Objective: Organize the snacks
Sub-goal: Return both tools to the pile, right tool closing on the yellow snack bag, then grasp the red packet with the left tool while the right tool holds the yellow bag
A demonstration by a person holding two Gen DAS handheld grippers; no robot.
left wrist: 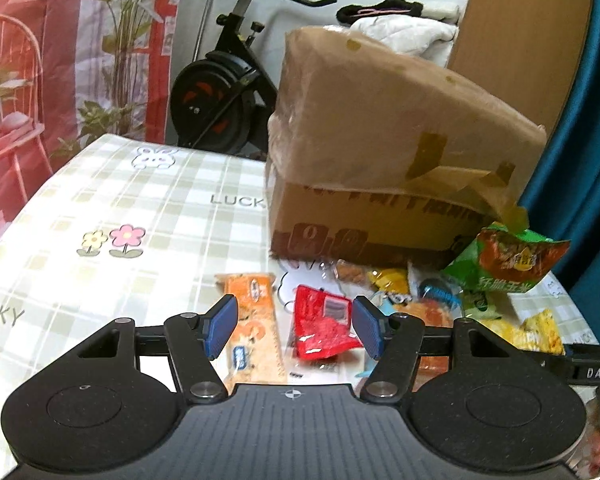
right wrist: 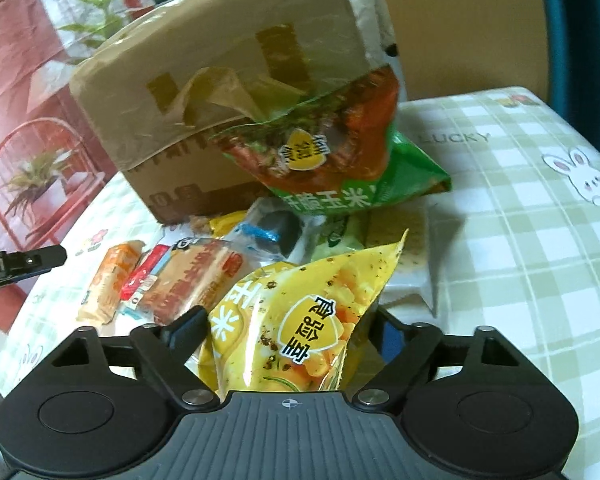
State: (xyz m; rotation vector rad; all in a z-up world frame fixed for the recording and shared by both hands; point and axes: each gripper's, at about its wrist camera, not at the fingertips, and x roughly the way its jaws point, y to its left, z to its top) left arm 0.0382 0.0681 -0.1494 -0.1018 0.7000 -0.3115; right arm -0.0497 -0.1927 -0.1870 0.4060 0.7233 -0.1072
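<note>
Your right gripper (right wrist: 288, 332) was clamped on the crinkly yellow corn-snack bag (right wrist: 300, 328), held just in front of the taped brown cardboard box (right wrist: 228, 92). Your left gripper (left wrist: 292, 326) stood apart, its 2 blue pads (left wrist: 220, 326) empty above the flat red foil packet (left wrist: 322, 328), also before the box. You likely needed to keep the yellow bag's grip firm and lift clear of the green bag (right wrist: 340, 160) leaning on the box.

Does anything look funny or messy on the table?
Yes. The cardboard box looks crooked: its taped top flap sits tilted, with tape peeling loose. The green snack bag leans against it, and other snack packets lie jumbled in front.
</note>
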